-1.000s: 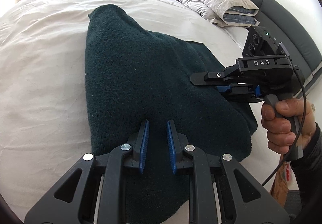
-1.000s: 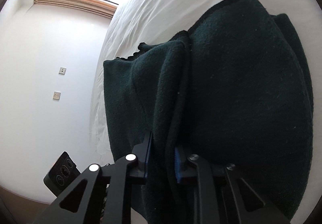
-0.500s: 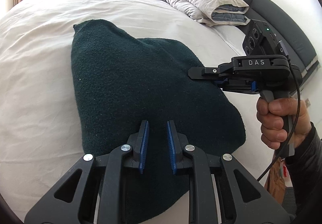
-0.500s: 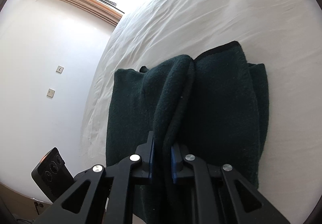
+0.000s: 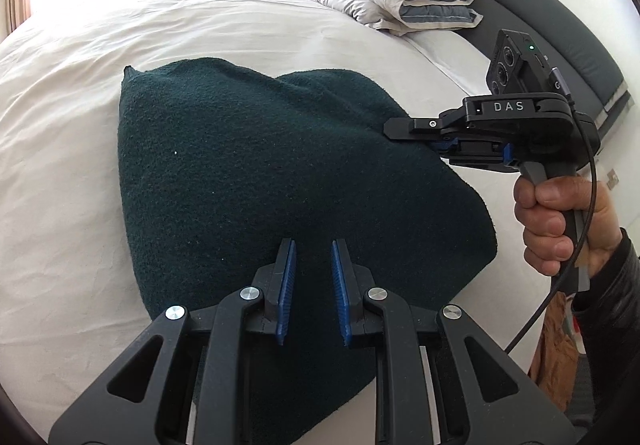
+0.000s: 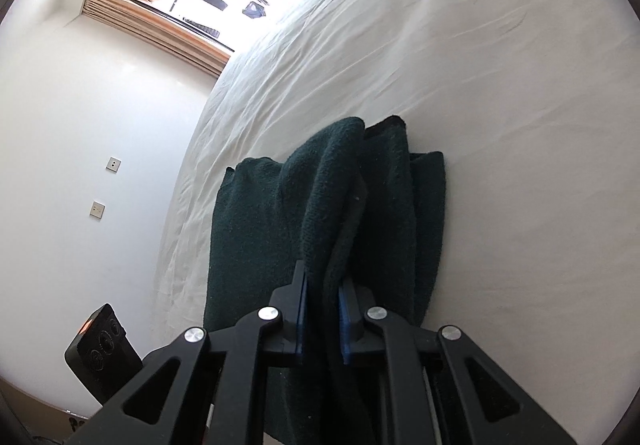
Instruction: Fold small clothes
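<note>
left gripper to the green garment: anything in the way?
Nothing visible. The left gripper hangs open directly over the dark green garment on the white bed sheet, with only bare fabric ahead of its fingers. The right gripper is shut on a bunched fold at the garment's far side, clear of that path.

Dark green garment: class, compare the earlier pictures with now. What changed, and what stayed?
The right gripper, jaws shut on the dark green garment, drew back with the pinched fold, so more bed sheet shows. The left gripper stayed open above the cloth, holding nothing.
</note>
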A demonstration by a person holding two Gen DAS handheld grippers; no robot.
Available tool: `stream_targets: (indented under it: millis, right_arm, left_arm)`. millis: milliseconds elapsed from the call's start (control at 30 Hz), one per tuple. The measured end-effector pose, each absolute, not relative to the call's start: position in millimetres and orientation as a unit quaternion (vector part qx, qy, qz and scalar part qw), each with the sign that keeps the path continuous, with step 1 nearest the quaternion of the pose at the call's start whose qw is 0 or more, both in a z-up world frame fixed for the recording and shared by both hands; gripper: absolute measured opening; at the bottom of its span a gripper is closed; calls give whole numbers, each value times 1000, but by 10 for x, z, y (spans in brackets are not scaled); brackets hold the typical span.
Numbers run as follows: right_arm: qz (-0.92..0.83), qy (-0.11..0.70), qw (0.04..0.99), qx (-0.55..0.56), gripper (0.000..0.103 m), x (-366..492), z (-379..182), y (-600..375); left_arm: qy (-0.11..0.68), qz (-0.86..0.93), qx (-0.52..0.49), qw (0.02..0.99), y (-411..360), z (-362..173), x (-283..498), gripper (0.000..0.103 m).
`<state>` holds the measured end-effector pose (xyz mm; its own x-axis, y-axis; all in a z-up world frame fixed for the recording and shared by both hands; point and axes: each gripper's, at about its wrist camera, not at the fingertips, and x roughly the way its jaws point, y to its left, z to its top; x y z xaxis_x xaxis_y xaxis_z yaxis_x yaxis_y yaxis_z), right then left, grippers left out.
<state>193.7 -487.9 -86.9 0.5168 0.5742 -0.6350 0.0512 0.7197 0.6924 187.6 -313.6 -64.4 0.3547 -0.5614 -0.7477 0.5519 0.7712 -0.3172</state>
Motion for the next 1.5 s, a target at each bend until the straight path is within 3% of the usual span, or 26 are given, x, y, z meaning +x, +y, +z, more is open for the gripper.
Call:
stream_targets:
  millis: [933,1100,1200,1333,1500]
  right_arm:
    - [129,460,787,390,10,2013,-1393,-5102]
    - [89,468,817,324,18,1805,-1073,-4998]
    - [69,438,850,285,18,1805,-692,-4917]
    - [175,436,832,294,18,2218,-492,-4540]
    - [193,492,786,321,18,2872,-878,-4254]
  left_arm:
    - [433,-353,15,829,-3136,-844,1899,18]
    - [440,-360,4,822,-3053,-861,1855,18]
    - [440,-358,12,824,-3074,-906,1828,18]
    - [440,-356,8,824,-3086,-922,1807,18]
    - [441,-364,8,820,-3085,-939,1848,18]
